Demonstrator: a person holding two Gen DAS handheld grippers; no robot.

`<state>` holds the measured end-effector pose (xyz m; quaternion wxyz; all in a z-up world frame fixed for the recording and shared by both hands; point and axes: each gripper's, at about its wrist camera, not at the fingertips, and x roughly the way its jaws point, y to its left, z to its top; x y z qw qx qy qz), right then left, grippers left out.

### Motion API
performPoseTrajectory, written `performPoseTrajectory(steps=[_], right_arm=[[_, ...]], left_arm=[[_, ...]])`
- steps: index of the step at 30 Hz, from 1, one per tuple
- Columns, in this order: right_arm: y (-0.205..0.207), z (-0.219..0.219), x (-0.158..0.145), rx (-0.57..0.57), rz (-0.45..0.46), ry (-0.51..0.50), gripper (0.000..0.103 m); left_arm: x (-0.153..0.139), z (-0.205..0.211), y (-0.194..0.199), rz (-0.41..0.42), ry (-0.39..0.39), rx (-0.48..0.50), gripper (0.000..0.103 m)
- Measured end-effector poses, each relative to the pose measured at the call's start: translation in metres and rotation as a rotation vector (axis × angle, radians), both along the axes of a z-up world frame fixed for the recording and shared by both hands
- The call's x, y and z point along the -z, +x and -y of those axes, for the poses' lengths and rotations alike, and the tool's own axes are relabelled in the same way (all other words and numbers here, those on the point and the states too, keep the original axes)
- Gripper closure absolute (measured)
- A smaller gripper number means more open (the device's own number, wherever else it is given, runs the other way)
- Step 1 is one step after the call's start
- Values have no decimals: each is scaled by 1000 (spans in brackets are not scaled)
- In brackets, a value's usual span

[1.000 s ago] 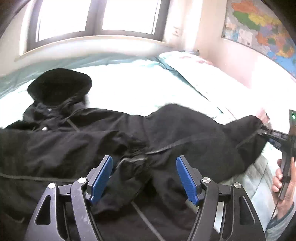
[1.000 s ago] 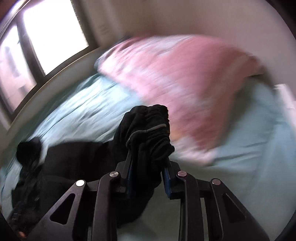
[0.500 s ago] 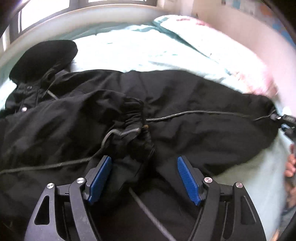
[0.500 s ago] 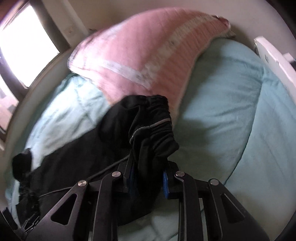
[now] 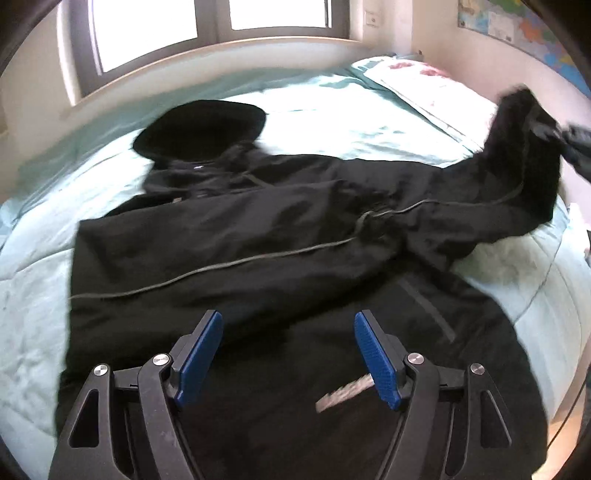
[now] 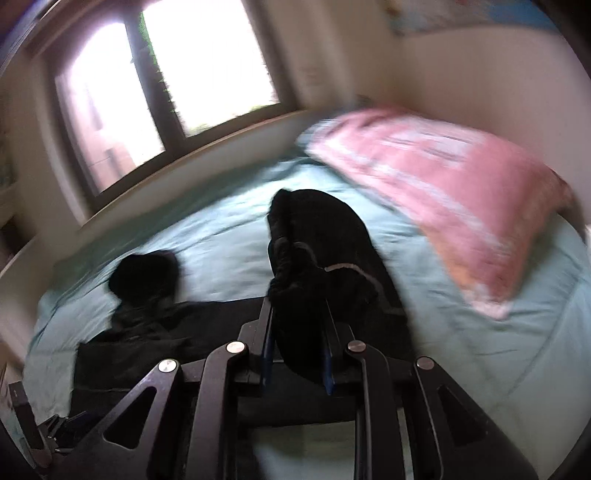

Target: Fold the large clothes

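**Sleeve lifted, left tool waiting**

Left wrist view: my left gripper [image 5: 288, 354] sits at the bottom centre of the frame with its blue pads [image 5: 199, 350] spread wide and nothing between them. The black jacket [image 5: 258, 251] fills the middle of the picture, lying flat across the teal bed [image 5: 332, 110], its body running under and beyond my pads. The hood [image 5: 199, 127] lies at the upper left of the garment, toward the window [image 5: 207, 29]. One sleeve [image 5: 517, 162] rises off the bed at the upper right, where my right gripper [image 5: 569, 142] has it by the cuff at the frame's edge. I judge the left tool hangs over the jacket's body so that it can pin or take the fabric once the sleeve comes across.

Right wrist view: my right gripper [image 6: 297, 350] is at the bottom centre, its jaws pressed close on the bunched cuff of the sleeve [image 6: 317, 258], having just been closing on it. The cuff stands up out of the jaws into the middle of the frame. The rest of the jacket [image 6: 147, 332] trails away to the lower left, the hood [image 6: 146, 275] at its far end. A pink pillow [image 6: 443, 195] lies on the bed [image 6: 221, 236] at the upper right. I hold the sleeve raised, I think, to carry it clear of the bed and fold it over the body.
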<state>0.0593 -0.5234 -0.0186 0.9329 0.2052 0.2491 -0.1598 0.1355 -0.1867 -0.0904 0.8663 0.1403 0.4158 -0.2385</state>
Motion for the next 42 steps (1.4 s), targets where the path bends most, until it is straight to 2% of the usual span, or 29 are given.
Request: performPoseTrajectory(steps=[5, 12, 15, 18, 24, 26, 29, 30, 31, 34, 36, 39, 42], right_arm=[[48, -107, -9, -143, -21, -19, 79], [108, -244, 3, -279, -92, -72, 79], [138, -301, 21, -329, -140, -89, 79], [162, -347, 43, -377, -185, -53, 79], [205, -420, 111, -471, -330, -66, 79], [216, -430, 141, -476, -392, -83, 77], [214, -433, 155, -490, -413, -110, 73], [212, -433, 153, -507, -407, -100, 66], [209, -429, 149, -538, -398, -62, 56], [197, -409, 129, -596, -360, 41, 51], [183, -396, 111, -615, -326, 58, 50], [150, -366, 78, -613, -248, 49, 46], [115, -318, 58, -542, -193, 50, 38]], left_arm=[[-9, -75, -1, 29, 25, -84, 28], [-3, -172, -9, -8, -71, -165, 28], [-1, -200, -17, 29, -80, -206, 28], [0, -219, -20, 60, -99, -237, 28], [14, -242, -10, 24, -119, -258, 28], [17, -245, -7, 20, -108, -269, 28], [15, -254, -4, 40, -104, -280, 28], [13, -259, -2, 41, -121, -277, 28], [10, -261, -1, 36, -136, -273, 28], [-2, -261, 8, 18, -179, -231, 28], [-13, -255, 14, 9, -219, -185, 28], [-23, -237, 36, -74, -303, -76, 28], [-18, -209, 68, -131, -316, -74, 28]])
